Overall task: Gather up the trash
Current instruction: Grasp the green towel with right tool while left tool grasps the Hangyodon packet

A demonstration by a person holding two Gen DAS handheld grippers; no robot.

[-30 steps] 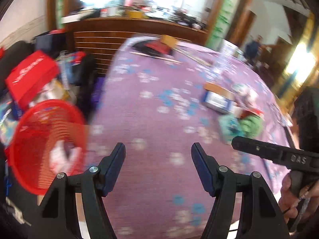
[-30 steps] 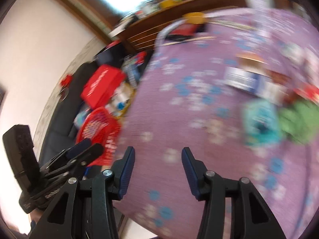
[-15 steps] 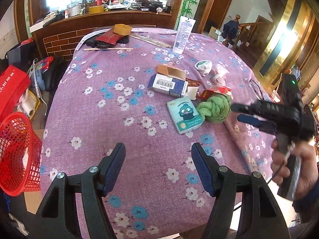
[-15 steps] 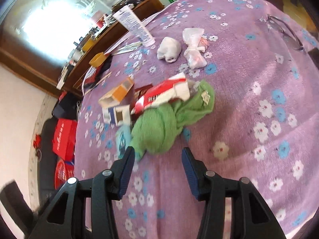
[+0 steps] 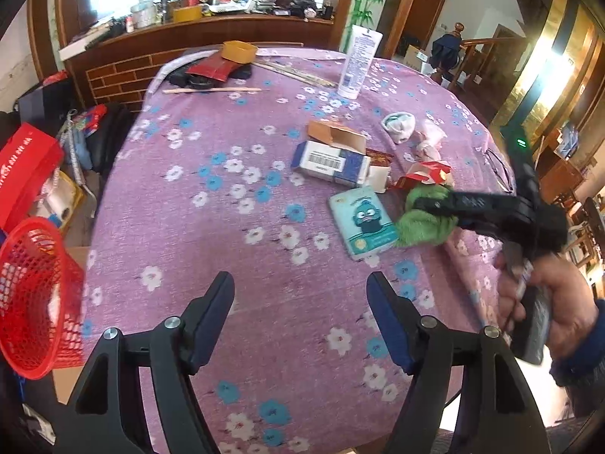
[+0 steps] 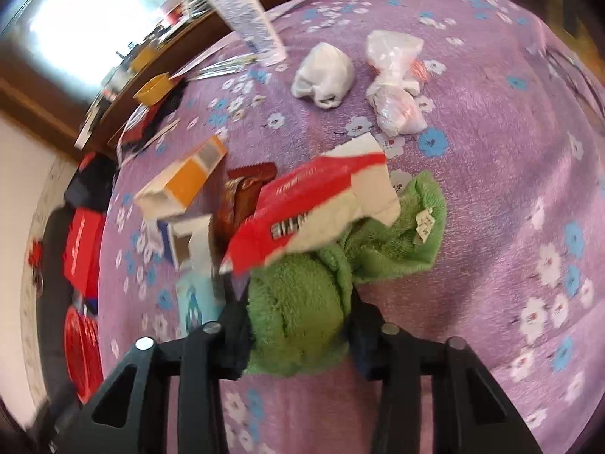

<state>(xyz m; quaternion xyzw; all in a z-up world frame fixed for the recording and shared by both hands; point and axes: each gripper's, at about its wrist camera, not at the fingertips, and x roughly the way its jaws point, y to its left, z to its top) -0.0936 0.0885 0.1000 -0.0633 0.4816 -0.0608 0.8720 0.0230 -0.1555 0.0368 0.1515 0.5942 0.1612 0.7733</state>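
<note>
On the worktop [image 5: 196,227] one green cloth [image 6: 302,302] sits between the right claw [image 6: 298,325] fingers, which have just been closing and now press both its sides. One red-and-white wrapper [image 6: 314,204] lies on it at twelve o'clock; two white bags [image 6: 325,75] lie beyond. The left claw [image 5: 300,317] hangs released, empty, with one red basket [image 5: 34,295] at nine o'clock, off the worktop's edge.
</note>
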